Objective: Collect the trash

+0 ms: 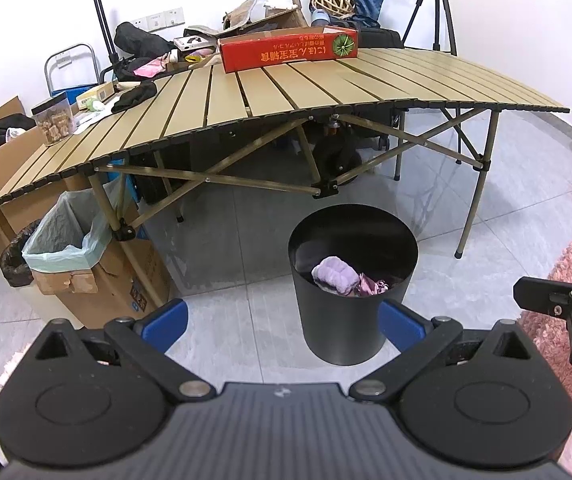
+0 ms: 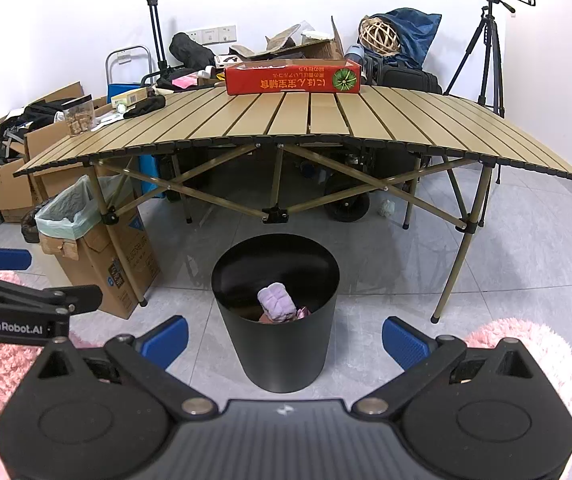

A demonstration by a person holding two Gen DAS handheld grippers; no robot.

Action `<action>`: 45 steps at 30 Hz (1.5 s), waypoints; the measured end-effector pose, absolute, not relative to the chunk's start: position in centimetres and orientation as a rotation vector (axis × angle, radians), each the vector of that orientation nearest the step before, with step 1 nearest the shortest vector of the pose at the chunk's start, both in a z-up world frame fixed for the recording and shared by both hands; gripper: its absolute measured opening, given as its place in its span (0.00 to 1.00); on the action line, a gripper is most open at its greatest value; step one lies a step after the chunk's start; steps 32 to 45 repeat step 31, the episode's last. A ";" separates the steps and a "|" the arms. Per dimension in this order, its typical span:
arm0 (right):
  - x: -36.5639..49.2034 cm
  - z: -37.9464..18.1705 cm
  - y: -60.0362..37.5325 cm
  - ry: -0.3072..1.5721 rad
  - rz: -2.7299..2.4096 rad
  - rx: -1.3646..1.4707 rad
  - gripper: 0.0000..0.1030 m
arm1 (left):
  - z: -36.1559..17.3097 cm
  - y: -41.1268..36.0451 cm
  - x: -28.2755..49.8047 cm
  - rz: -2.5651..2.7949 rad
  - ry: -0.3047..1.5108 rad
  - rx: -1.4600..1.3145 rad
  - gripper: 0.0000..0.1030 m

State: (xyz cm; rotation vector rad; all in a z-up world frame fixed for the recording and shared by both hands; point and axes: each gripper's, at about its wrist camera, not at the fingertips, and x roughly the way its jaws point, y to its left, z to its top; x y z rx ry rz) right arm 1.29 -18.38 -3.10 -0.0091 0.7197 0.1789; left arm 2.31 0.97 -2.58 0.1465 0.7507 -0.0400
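the left gripper (image 1: 283,322) has its blue-padded fingers spread wide apart with nothing between them. straight ahead of it, slightly toward its right finger, a black round bin (image 1: 352,284) stands upright on the grey tile floor (image 1: 245,308). inside the bin lie a crumpled lilac piece (image 1: 336,274) and, just beside it, a shiny pink scrap (image 1: 374,285), the two touching. the right gripper (image 2: 284,340) also has its fingers wide apart and empty, and the same bin (image 2: 275,312) sits centred ahead of it, framed between the two pads, with the lilac piece (image 2: 277,303) visible low inside.

beyond the bin from both tools a folding slatted table (image 2: 310,120) spans the view, its far side holding a long red box (image 2: 292,77) and piled clutter. to the left of the tools, by the table's left leg, a cardboard box lined with a pale green bag (image 1: 65,240) stands on the floor. a tripod (image 2: 490,48) stands far ahead to the right against the white wall. a fluffy pink rug (image 2: 526,344) lies under and beside both tools. in the left view the other gripper shows at the right edge; in the right view it shows at the left edge
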 end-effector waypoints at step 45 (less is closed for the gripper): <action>1.4 -3.3 -18.3 0.730 0.179 -0.010 1.00 | -2.7 0.6 2.0 -0.062 0.743 0.132 1.00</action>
